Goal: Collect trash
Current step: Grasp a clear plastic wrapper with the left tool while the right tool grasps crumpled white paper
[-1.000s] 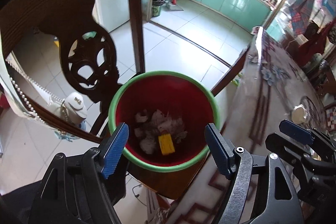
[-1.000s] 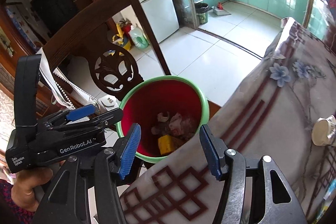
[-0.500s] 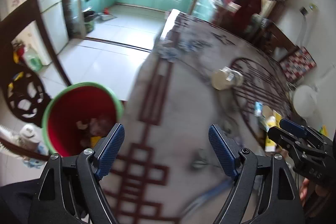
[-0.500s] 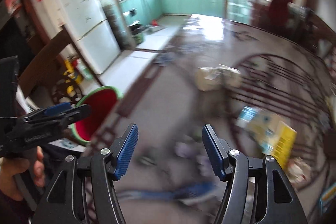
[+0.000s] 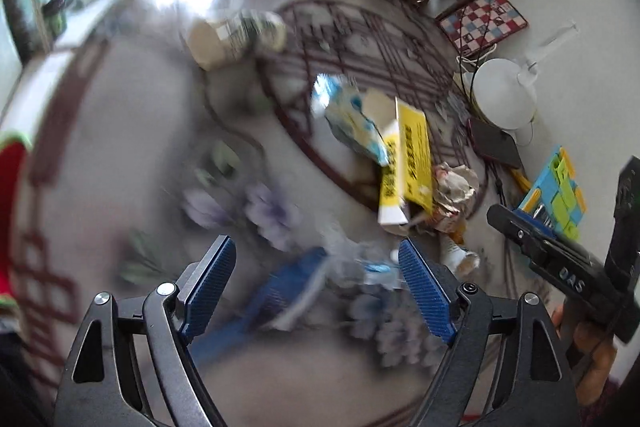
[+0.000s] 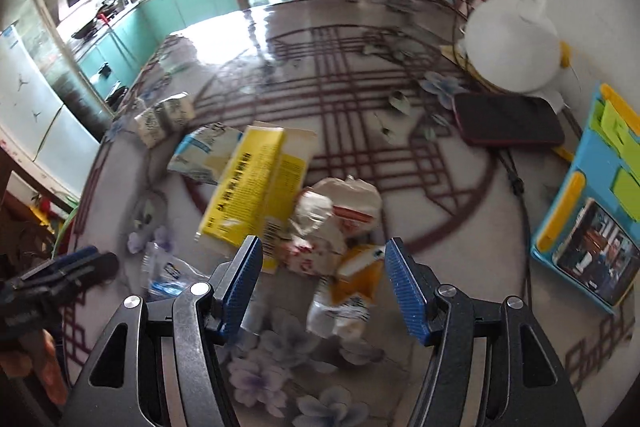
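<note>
Trash lies on the patterned table: a yellow box [image 6: 256, 191], a blue-white packet [image 6: 204, 155], a crumpled white-red wrapper [image 6: 340, 211], an orange-white wrapper [image 6: 352, 279] and a clear blue-printed wrapper [image 6: 168, 271]. My right gripper [image 6: 322, 283] is open and empty, just above the crumpled and orange wrappers. My left gripper [image 5: 316, 291] is open and empty over a blurred blue wrapper [image 5: 280, 295]. The yellow box [image 5: 408, 167] lies beyond it. The red bin with green rim [image 5: 12, 163] is at the far left edge.
A small carton [image 6: 164, 119] lies at the table's left side. A phone [image 6: 508, 127], a white rounded appliance [image 6: 512, 47] and a blue-green toy tray [image 6: 592, 211] sit on the right. The kitchen lies beyond the table.
Both grippers have swung from over the red bin to the right, over the table's trash pile. Both stay open and empty.
</note>
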